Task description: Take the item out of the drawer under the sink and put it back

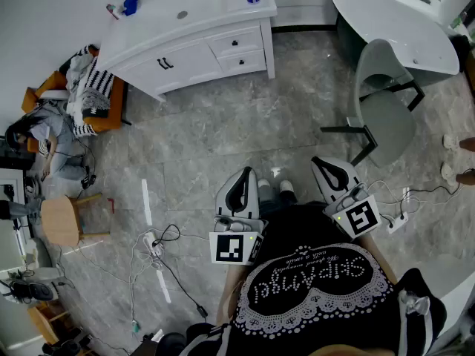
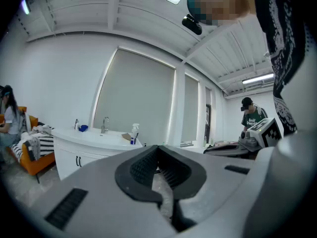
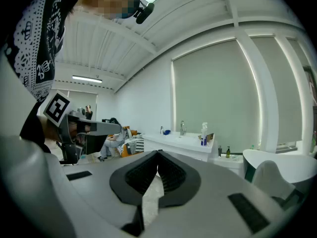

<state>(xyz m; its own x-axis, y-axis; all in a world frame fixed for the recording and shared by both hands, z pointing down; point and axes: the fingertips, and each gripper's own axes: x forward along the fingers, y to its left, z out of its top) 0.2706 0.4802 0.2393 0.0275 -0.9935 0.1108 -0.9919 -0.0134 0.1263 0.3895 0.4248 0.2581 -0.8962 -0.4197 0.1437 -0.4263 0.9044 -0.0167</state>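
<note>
The white sink cabinet stands far off against the wall, its two small drawers and its doors all closed. It also shows in the left gripper view as the cabinet and in the right gripper view as the cabinet. Held close to the person's body over bare floor, my left gripper is shut and empty. My right gripper is beside it, also shut with nothing between its pads. Both point roughly level toward the cabinet.
A grey chair and a white round table stand at the right. Cables and a power strip lie on the floor at the left, near a wooden stool. A person sits on an orange sofa.
</note>
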